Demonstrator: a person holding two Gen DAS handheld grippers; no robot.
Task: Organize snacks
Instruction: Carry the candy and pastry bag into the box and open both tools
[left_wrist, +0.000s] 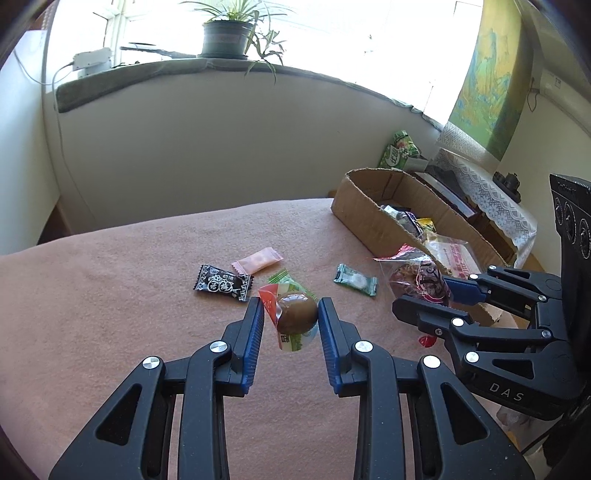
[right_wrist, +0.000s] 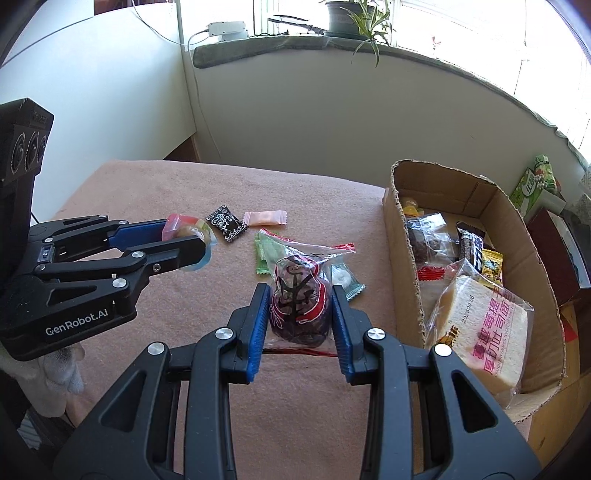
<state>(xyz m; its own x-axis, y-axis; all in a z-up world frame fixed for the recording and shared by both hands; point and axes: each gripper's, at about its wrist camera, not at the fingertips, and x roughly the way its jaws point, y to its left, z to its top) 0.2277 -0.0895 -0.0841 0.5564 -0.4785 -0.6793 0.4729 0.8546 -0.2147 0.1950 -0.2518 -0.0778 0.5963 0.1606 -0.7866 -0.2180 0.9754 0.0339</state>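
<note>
Holding one snack apiece, both grippers hang above the pink blanket (left_wrist: 110, 295), which suggests a two-handed carry toward the cardboard box (right_wrist: 406, 236) at the table's right side, where packets already lie. The left gripper (left_wrist: 290, 314) is clamped on a round brown snack in a clear wrapper (left_wrist: 297, 314); its blue pads press the snack's two sides while the red and green printed ends of the film stick out above and below, so the grip bears on the firm body and not on the slippery film. The right gripper (right_wrist: 299, 314) is closed the same way on a dark, red-patterned snack in a clear bag (right_wrist: 299, 302), and the loose bag top with its red seal stands up free beyond the jaws. Both packets seem to be clear of the cloth, though the fisheye angle makes that hard to be sure of. Left on the blanket are a black patterned candy (left_wrist: 223, 282), a pale pink sachet (left_wrist: 257, 260), a green wrapper (right_wrist: 267, 254) and a small teal packet (left_wrist: 355, 279), lying near one another between the grippers and the box. Inside the box a wrapped toast slice (right_wrist: 480, 328) leans against the near wall among darker packets, so room remains mostly toward its far end.
</note>
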